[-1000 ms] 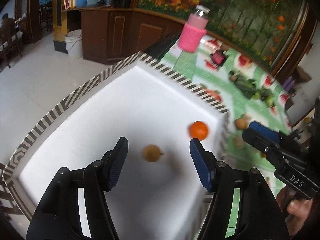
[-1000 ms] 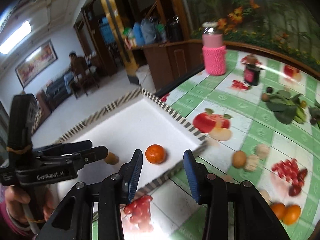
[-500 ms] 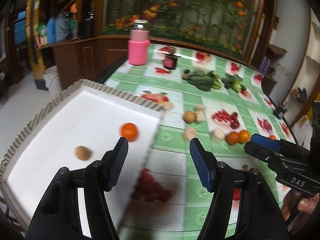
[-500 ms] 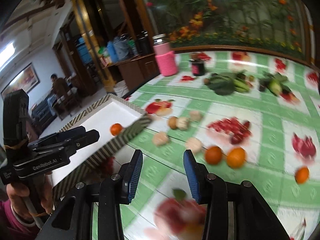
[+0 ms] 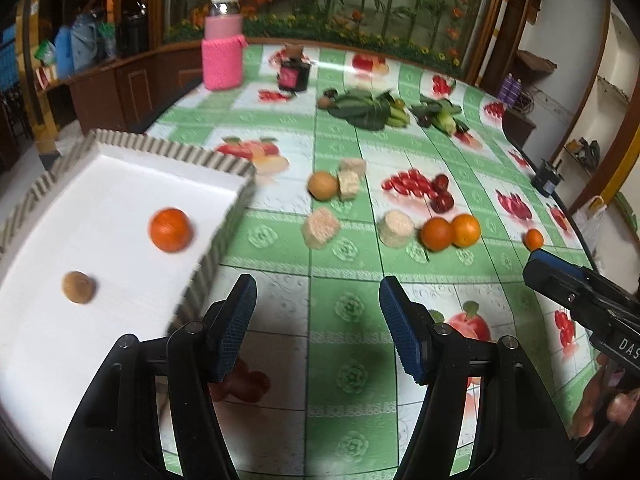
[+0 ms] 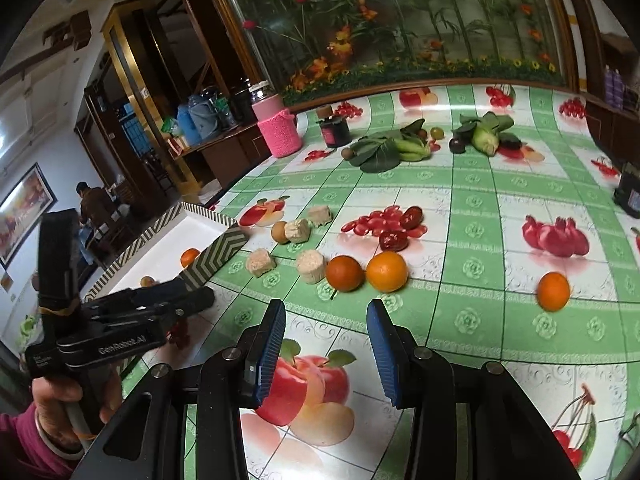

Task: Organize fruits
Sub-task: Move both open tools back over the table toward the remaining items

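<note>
A white tray (image 5: 120, 168) with a striped rim sits at the table's left and holds an orange (image 5: 170, 229) and a small brown fruit (image 5: 78, 286). Two oranges (image 6: 345, 273) (image 6: 386, 271) lie side by side mid-table, a smaller orange (image 6: 553, 290) to their right. A brown round fruit (image 5: 322, 185) lies by several beige blocks (image 5: 320, 227). Two dark red fruits (image 6: 394, 240) lie on the printed cloth. My left gripper (image 5: 318, 328) is open and empty above the table right of the tray. My right gripper (image 6: 326, 342) is open and empty, short of the two oranges.
A pink-sleeved jar (image 5: 222, 54) and a small dark jar (image 5: 294, 74) stand at the back. Leafy greens (image 5: 368, 110) and vegetables (image 6: 484, 138) lie behind the fruit. The cloth has printed fruit pictures. A dark box (image 6: 630, 196) stands at the right edge.
Both grippers have swung from over the tray to the right, toward the open table; the tray now lies at the left. Both stayed open and empty.
</note>
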Demonstrator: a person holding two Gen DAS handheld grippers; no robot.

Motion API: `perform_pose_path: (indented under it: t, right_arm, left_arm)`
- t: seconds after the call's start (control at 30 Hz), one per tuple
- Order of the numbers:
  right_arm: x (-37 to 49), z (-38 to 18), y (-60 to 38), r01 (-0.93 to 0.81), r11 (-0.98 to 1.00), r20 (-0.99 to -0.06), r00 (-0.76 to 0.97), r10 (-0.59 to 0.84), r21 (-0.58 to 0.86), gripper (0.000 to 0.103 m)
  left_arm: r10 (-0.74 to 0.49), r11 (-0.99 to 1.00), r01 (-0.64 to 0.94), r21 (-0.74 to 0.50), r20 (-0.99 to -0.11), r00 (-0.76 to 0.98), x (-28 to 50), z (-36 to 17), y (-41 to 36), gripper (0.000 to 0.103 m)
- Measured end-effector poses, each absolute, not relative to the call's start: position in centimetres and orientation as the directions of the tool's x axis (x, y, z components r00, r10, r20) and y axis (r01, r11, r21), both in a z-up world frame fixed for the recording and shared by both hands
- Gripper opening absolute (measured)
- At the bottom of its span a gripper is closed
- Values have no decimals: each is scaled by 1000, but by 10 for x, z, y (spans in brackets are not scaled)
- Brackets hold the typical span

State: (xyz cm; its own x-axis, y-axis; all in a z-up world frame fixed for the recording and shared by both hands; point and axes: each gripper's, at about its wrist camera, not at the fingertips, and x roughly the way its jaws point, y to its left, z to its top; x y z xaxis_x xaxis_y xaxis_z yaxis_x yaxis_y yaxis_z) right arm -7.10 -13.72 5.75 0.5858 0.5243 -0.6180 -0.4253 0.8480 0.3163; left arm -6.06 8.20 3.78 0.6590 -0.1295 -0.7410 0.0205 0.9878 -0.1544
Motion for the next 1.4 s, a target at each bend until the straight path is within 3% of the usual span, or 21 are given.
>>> perform_pose_path:
  t: [0.6, 0.9, 1.4]
  right_arm:
    - [-70, 57, -134, -427, 849, -621, 586, 521, 310, 41]
    - [-72, 59, -140, -417, 852, -598, 610, 521, 317, 41]
    - [-83, 60, -146, -396, 869, -616, 616, 492, 298, 41]
  left_arm:
    - [-94, 978, -87, -191, -768, 634, -30, 29, 117, 64]
    - [-29, 997, -33, -74, -709, 704, -51, 51, 85, 64]
    - [-8, 998, -34, -46, -699, 715, -70, 56, 73, 64]
